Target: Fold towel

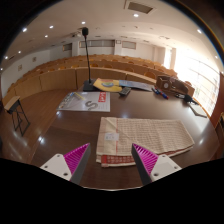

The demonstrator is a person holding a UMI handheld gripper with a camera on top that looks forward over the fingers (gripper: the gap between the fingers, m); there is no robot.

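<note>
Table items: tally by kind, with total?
Towel: 1, beige check, lying flat just ahead of the open claw
Printed sheet: 1
Yellow and blue object: 1
Brown object: 1, too dim to name
Black stand: 1
Total: 5

Dark table [60, 125], white sheet [84, 101], tripod [87, 55], wooden benches [60, 72] beyond.

Beige checked cloth towel [143, 136] lying flat on dark surface [60, 125], partly folded, near edge sitting between the open jaws, rest stretching beyond them.
</note>
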